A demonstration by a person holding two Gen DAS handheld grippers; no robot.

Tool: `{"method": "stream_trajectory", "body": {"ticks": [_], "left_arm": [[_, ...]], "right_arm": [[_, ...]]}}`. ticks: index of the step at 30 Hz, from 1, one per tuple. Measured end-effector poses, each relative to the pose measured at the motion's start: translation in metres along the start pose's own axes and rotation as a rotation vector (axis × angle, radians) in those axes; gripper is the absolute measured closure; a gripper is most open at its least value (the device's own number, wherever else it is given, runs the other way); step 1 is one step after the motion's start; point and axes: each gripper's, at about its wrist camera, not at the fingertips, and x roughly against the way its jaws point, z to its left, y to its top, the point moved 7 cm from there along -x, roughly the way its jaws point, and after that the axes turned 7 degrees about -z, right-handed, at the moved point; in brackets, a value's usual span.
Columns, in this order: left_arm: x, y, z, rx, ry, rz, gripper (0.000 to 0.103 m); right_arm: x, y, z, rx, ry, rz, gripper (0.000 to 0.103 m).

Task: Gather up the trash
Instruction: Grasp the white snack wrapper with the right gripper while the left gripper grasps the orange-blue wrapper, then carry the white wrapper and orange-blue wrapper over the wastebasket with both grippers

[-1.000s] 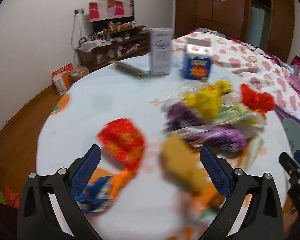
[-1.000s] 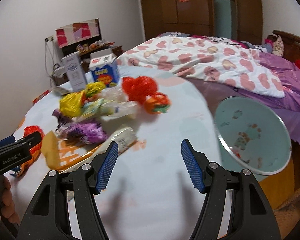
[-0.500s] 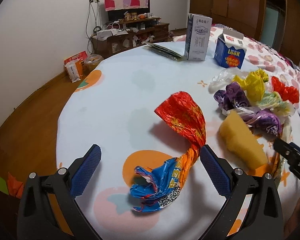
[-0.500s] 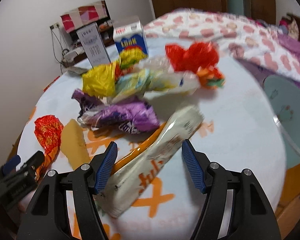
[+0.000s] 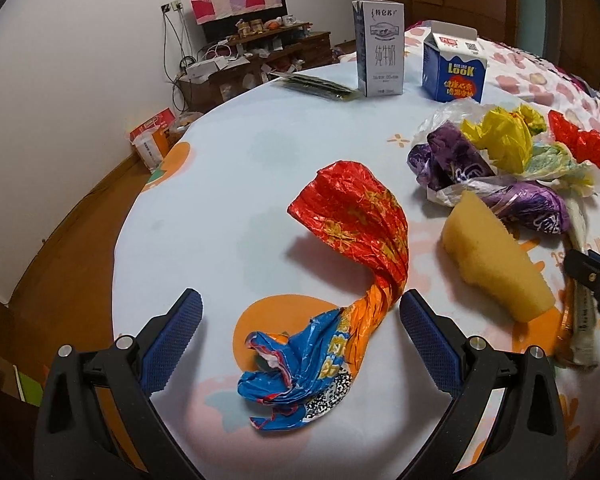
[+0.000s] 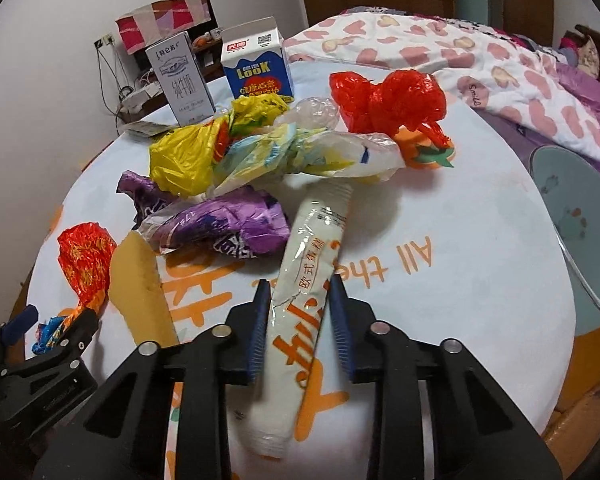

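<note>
On the round table (image 5: pixel 220 160) lies a crumpled red, orange and blue foil wrapper (image 5: pixel 352 216). My left gripper (image 5: pixel 300 300) stands open astride its blue end, the pads clear of it. A long white packet with orange print (image 6: pixel 312 264) lies lengthwise between the blue pads of my right gripper (image 6: pixel 300 292). Those jaws are closing, and both pads touch the packet's sides. A yellow sponge (image 5: pixel 492 256) lies between the foil wrapper and the packet. Behind them sits a heap with a purple bag (image 6: pixel 228 228), a yellow bag (image 6: pixel 184 156) and a red bag (image 6: pixel 392 96).
Two cartons stand at the table's far side, a tall grey-white one (image 5: pixel 380 48) and a blue one (image 5: pixel 454 68), with a flat dark packet (image 5: pixel 320 88) beside them. A pale blue round surface (image 6: pixel 580 216) adjoins the table's right edge. A bed with a heart-print quilt (image 6: pixel 460 52) lies beyond.
My right gripper swung left from bare tablecloth to over the white packet, and its jaws narrowed onto it. My left gripper came down over the foil wrapper, still open.
</note>
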Motion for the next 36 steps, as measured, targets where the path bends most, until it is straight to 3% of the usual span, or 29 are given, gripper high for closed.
{"method": "stream_trajectory", "body": {"ticks": [8,15,17,24,26,31,36], "left_arm": [[-0.001,0.001,-0.002,-0.007,0.009,0.008,0.006],[-0.002,0.004,-0.012,0.006,-0.039,0.018,0.008],[-0.002,0.003,-0.015,0.013,-0.074,0.016,0.028],[-0.002,0.000,-0.025,0.022,-0.151,0.023,0.059],[0.000,0.000,-0.028,0.020,-0.166,0.019,0.079],[0.006,0.002,-0.028,0.054,-0.178,0.005,0.087],[0.025,0.018,-0.021,0.071,-0.142,-0.077,0.087]], "right_arm": [[0.030,0.013,-0.020,0.011,-0.028,-0.095,0.077],[0.046,0.020,-0.023,0.065,-0.057,-0.167,0.077],[0.049,0.020,-0.024,0.076,-0.062,-0.178,0.077],[0.055,0.019,-0.029,0.064,-0.069,-0.196,0.077],[0.058,0.019,-0.031,0.061,-0.070,-0.207,0.077],[0.069,0.022,-0.031,0.074,-0.065,-0.254,0.077],[0.079,0.028,-0.031,0.086,-0.066,-0.295,0.077]]}}
